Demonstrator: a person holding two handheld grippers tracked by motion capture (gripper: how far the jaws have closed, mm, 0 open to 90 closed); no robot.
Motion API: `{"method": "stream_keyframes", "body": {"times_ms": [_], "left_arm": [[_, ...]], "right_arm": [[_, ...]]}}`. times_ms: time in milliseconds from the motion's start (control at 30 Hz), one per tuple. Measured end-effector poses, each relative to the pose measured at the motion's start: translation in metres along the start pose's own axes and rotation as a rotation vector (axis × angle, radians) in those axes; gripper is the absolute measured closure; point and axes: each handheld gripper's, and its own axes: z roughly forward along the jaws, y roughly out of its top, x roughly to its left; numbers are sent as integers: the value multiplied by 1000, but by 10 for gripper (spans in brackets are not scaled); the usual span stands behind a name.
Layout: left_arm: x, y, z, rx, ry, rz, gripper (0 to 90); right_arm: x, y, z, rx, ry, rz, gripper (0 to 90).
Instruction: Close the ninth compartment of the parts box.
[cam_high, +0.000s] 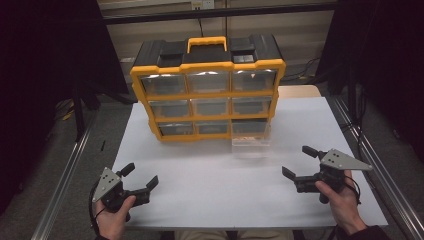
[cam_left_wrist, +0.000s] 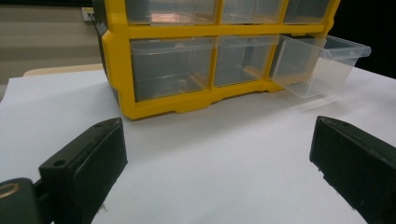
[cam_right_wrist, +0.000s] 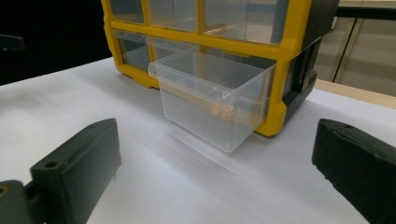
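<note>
A yellow-framed organiser (cam_high: 207, 90) with a black top, a yellow carry handle (cam_high: 207, 44) and three rows of three clear plastic drawers is seen from the high view standing upright toward the 12 o'clock side of the white worktop (cam_high: 210, 185). Its bottom row's right-hand drawer (cam_high: 251, 140) is drawn out toward 6 o'clock, a faint glassy box in that view. In the right gripper view the same drawer (cam_right_wrist: 212, 95) is shown far more plainly: a smooth, transparent, square-cornered tub with a lipped rim, tilted slightly downward at the front, its back end held in the frame; something small and orange-brown is glimpsed through its wall but cannot be identified. The left gripper view gives the drawer (cam_left_wrist: 320, 65) at 2 o'clock and the closed bottom drawers beside it. The left tongs (cam_high: 140, 176) are held low near the 7 o'clock corner by the left hand (cam_high: 114, 215), jaws spread and empty. The right tongs (cam_high: 299, 161) are held by the right hand (cam_high: 341, 197) near 4 o'clock, likewise released, with matte black blocky jaws wide apart and a grey three-cornered plate (cam_high: 345, 160) on top.
</note>
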Motion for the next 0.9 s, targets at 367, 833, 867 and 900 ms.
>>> {"method": "stream_keyframes", "body": {"times_ms": [367,833,867,900], "left_arm": [[0,0,0,2,-8,-1,37],[0,0,0,3,-6,5,37],[0,0,0,3,-6,5,36],[0,0,0,2,-6,5,36]], "right_arm": [[11,8,21,-5,22,-9,17],[17,18,43,-9,61,11,117],[17,18,43,-9,61,11,117],[17,19,44,-11,58,8,117]]}}
